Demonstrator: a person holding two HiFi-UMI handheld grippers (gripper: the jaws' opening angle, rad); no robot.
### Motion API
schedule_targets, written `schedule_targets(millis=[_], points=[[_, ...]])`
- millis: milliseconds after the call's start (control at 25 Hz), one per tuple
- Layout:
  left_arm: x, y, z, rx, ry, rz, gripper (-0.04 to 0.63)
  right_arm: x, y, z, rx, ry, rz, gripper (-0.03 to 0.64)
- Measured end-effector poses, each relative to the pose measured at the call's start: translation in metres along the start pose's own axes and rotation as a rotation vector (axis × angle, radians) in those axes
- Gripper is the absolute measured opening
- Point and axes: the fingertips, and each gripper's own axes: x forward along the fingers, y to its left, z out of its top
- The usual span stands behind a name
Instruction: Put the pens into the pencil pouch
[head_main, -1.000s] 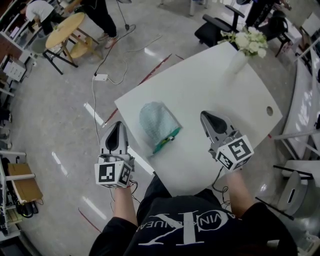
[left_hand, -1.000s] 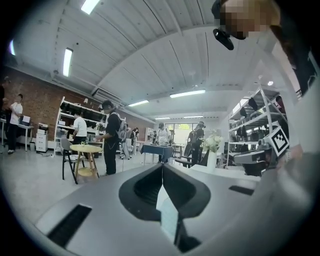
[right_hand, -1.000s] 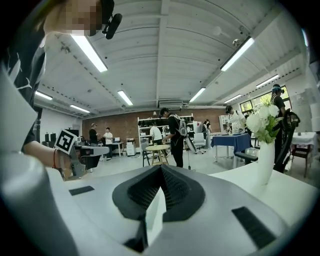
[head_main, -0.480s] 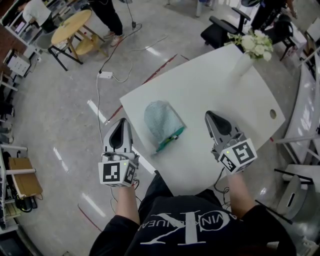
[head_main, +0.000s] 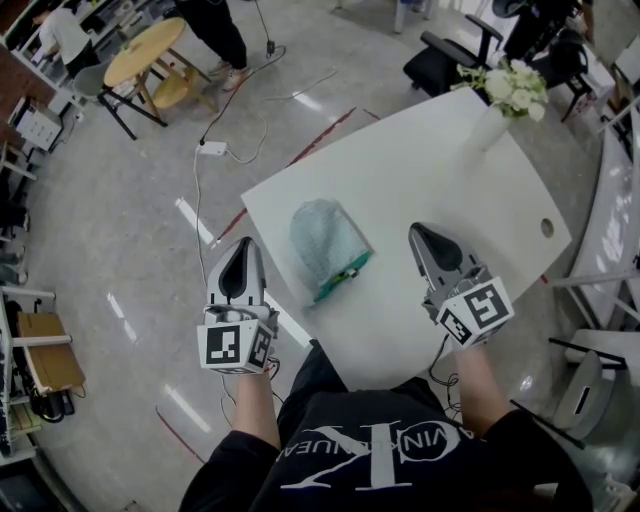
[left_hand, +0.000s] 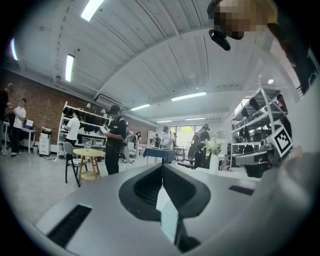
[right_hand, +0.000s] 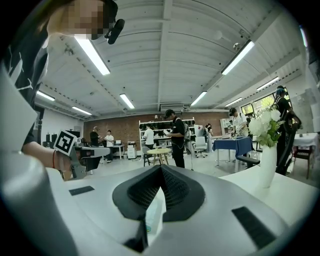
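Observation:
A pale teal mesh pencil pouch (head_main: 325, 245) lies on the white table (head_main: 430, 170), its green zipper end toward the near edge with something small poking out there. No loose pens show on the table. My left gripper (head_main: 240, 257) hangs shut over the floor, left of the table's near corner. My right gripper (head_main: 428, 240) hovers shut above the table, right of the pouch. In both gripper views the jaws meet with nothing between them: left gripper (left_hand: 162, 170), right gripper (right_hand: 160, 172).
A white vase of white flowers (head_main: 495, 95) stands at the table's far right, also seen as the vase (right_hand: 267, 160). A black office chair (head_main: 440, 60) sits behind the table. A round wooden table (head_main: 140, 55), cables on the floor and several people stand further off.

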Motion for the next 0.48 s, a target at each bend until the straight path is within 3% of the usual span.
schedule_targets(millis=[480], points=[[-0.0031, 0.0043, -0.0038, -0.006, 0.006, 0.007, 0.006, 0.0018, 0.0032, -0.0038, 0.014, 0.007, 0.007, 0.009]])
